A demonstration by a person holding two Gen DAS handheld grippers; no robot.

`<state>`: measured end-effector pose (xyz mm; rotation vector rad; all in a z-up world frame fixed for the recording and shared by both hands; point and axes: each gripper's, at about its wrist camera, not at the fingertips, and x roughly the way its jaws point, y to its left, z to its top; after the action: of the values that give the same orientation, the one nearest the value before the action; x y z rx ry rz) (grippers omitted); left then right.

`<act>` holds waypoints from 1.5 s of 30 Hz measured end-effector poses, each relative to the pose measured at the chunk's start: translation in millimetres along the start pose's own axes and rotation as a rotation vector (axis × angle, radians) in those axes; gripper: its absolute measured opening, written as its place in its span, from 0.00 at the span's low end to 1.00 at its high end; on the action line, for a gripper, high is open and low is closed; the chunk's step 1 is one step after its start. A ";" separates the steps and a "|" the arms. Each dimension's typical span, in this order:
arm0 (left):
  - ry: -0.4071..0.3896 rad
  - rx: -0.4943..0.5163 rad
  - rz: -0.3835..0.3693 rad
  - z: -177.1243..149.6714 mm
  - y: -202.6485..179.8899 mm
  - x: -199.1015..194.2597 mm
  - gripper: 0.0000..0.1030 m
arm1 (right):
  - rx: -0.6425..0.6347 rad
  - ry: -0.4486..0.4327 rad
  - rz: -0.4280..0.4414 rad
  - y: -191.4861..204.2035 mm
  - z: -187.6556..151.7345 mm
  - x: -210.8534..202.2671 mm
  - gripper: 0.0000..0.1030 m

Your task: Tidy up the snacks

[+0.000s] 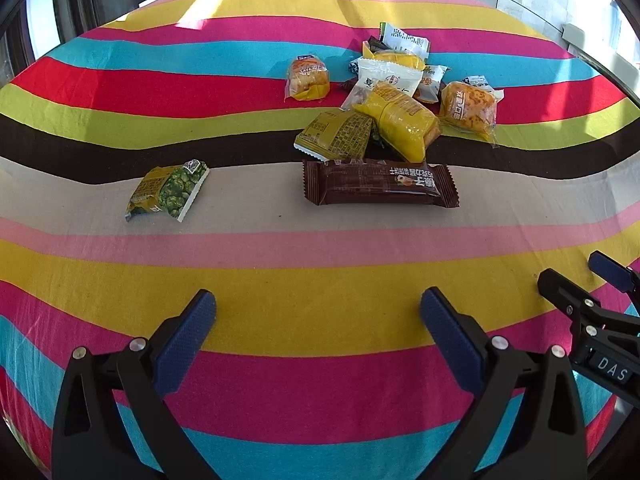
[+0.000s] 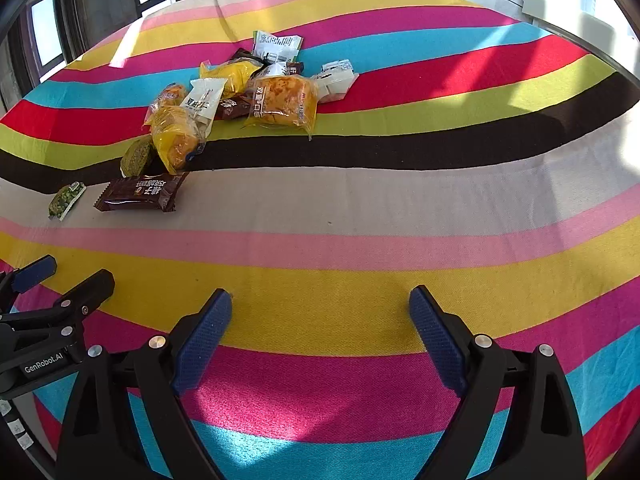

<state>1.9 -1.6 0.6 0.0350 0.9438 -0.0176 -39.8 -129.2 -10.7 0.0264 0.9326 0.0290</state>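
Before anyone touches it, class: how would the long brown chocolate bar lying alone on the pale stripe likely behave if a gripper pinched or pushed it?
The chocolate bar looks flat and straight, so probably fairly stiff, not floppy. Its glossy wrapper may slip between pads. Lying flat on the tablecloth, it should slide, not roll, and looks light for its size.

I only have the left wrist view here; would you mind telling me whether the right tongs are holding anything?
Observer: No, the right tongs are open and empty above the striped cloth.
Operator: Thanks. Is anything hidden behind the orange bread packet?
Observer: Yes, a clear packet of white pieces lies just beyond the orange bread packet.
Operator: Is the cloth right of the pile free?
Observer: Yes, only bare stripes show there.
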 end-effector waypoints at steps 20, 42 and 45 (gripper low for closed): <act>0.000 -0.001 0.000 -2.7 2.2 -1.2 0.99 | -0.001 0.000 -0.001 1.9 -1.2 0.7 0.85; 0.000 0.000 0.000 -2.8 2.1 -1.3 0.99 | -0.001 0.000 0.000 1.3 -1.2 0.7 0.85; 0.000 0.000 0.000 -2.8 2.1 -1.3 0.99 | -0.001 0.000 0.000 1.4 -1.0 0.8 0.85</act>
<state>-1.0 0.6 0.1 0.0348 0.9439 -0.0173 -40.1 -127.7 -12.0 0.0259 0.9322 0.0292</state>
